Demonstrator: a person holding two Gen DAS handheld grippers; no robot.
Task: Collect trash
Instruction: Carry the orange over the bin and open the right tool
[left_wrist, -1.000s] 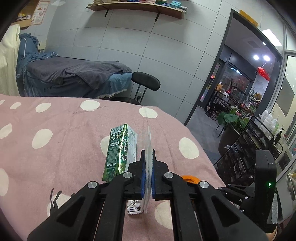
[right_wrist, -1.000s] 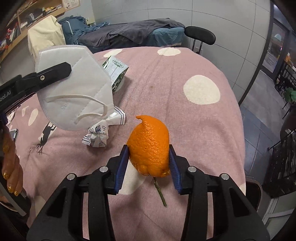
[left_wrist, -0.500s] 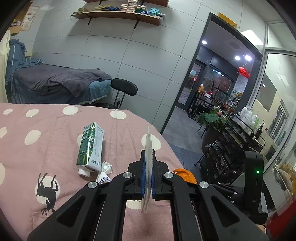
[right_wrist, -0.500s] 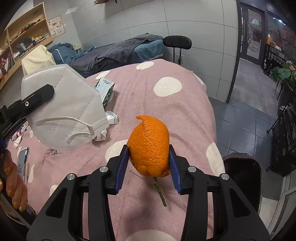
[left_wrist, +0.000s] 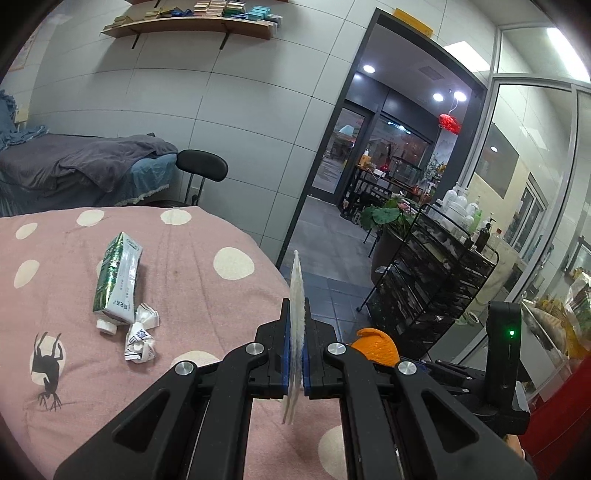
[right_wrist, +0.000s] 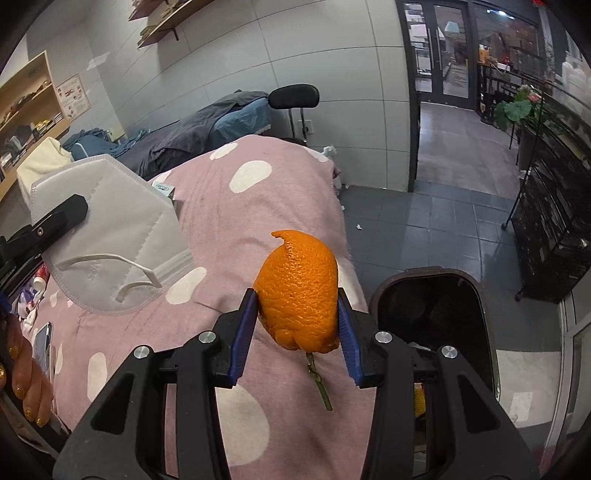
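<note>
Orange peel (right_wrist: 299, 291) sits pinched between the right gripper (right_wrist: 297, 328) fingers, up above the pink spotted bed (right_wrist: 258, 206), near the open black bin (right_wrist: 432, 314) where trash likely goes. The left gripper (left_wrist: 294, 354) fingers are pressed together on a white face mask (left_wrist: 296, 321). A green carton (left_wrist: 118, 280) and crumpled wrapper (left_wrist: 141, 338) lie on the bed, not yet collected.

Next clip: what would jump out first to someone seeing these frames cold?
The bright orange peel clamped in the right hand-held gripper, just left of the open dark trash bin on the floor. Next, the white face mask pinched in the left hand-held gripper above the pink polka-dot blanket.
</note>
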